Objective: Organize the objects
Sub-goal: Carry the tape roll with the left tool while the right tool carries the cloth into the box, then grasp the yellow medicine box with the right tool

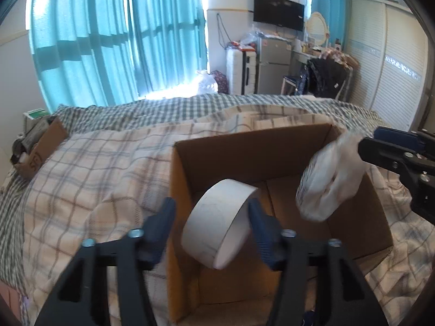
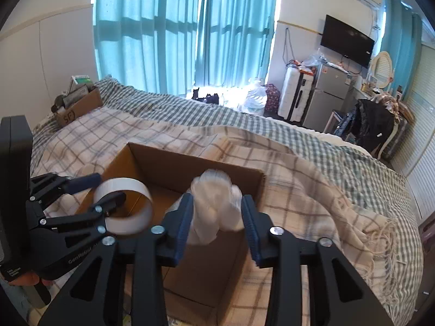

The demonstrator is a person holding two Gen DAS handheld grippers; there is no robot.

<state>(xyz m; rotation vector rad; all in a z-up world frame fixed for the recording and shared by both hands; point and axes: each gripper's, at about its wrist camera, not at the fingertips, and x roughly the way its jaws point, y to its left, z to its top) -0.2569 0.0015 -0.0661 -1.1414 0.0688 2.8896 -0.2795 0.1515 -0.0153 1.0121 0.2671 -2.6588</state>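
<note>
Both items hang over the open cardboard box [image 1: 272, 157] that sits on the plaid blanket [image 1: 95, 168] of the bed, so the step in hand looks like setting them down inside. The left tongs [image 1: 212, 217] are spread around a white roll of tape [image 1: 220, 222]; the right pad touches the roll's edge, while the left pad stands apart from it, so I cannot tell how firmly the roll is carried, or whether it is already slipping free. It is tilted above the near left part of the box, close to the left wall. The right tongs [image 2: 217, 217] are pinching a crumpled white plastic bag [image 2: 214, 206], which is blurred, over the right side of the box. To do this well, lower each item until it is well inside the walls before letting go, since a roll dropped from above may land on its edge and wheel about or tip out over the left wall. Keep the roll toward the left floor of the box and the bag toward the right, so the two pairs of tongs stay apart. The bag is soft and light; spread the tongs fully so its film does not cling to a pad.
</note>
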